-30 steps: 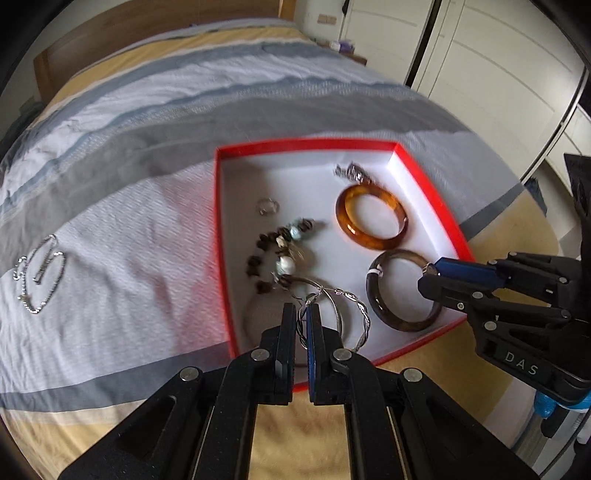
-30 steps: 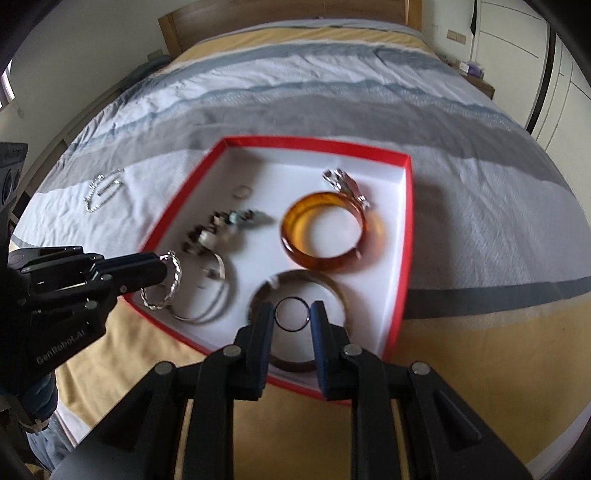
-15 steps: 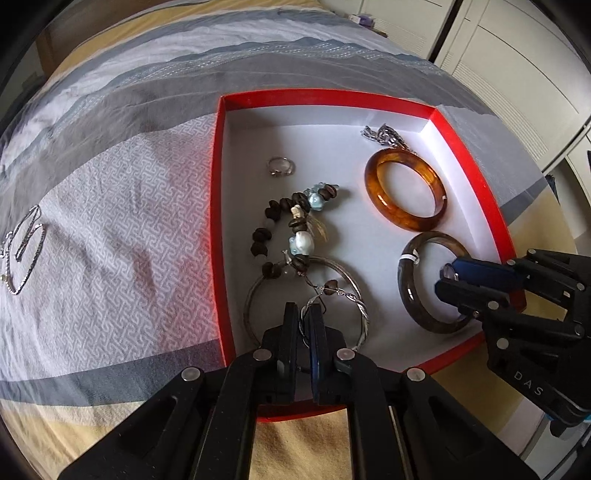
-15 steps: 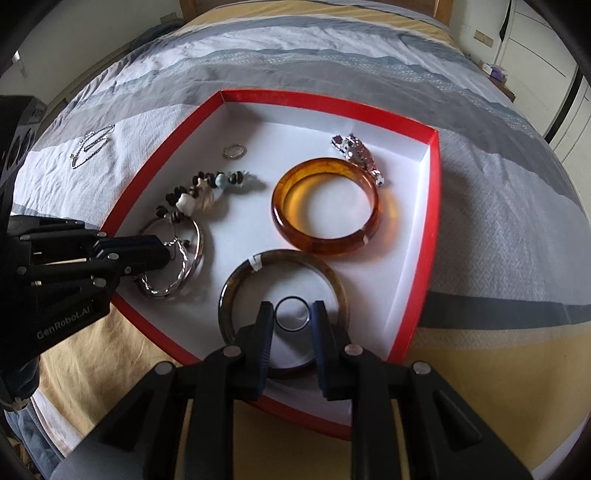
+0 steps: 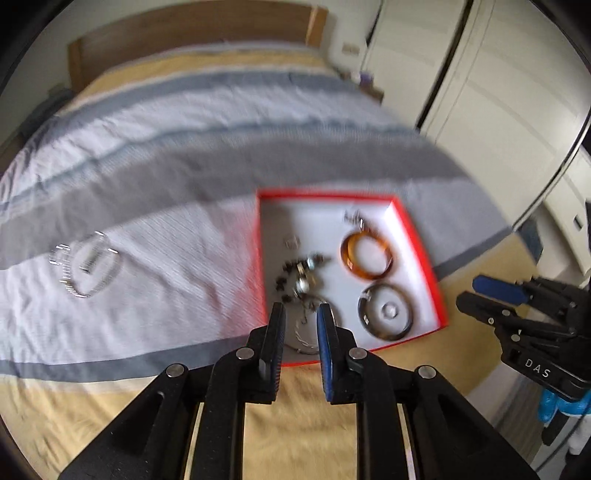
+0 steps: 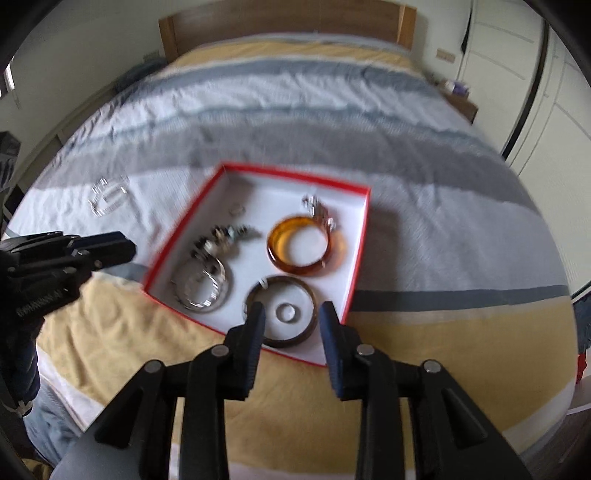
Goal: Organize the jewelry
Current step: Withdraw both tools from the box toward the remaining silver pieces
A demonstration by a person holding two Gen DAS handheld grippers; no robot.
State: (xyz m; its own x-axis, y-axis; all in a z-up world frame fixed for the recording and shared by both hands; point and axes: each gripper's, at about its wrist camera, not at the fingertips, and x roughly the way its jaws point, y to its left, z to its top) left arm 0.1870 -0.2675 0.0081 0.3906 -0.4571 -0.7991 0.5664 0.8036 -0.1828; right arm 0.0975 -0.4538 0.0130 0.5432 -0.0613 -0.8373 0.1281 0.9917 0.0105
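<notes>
Ring [image 6: 287, 312] lies beyond open right gripper [image 6: 291, 325].

A bed with a striped cover [image 6: 332, 110] in yellow, grey, blue and white bands fills most of both frames, its wooden headboard [image 6: 288, 26] running across the top edge. White wardrobe doors [image 5: 480, 85] take up the upper right of the left wrist view, with a dark vertical seam between panels. A low bedside table [image 6: 460, 101] sits at the upper right of the right wrist view, small blurred items on it.
</notes>
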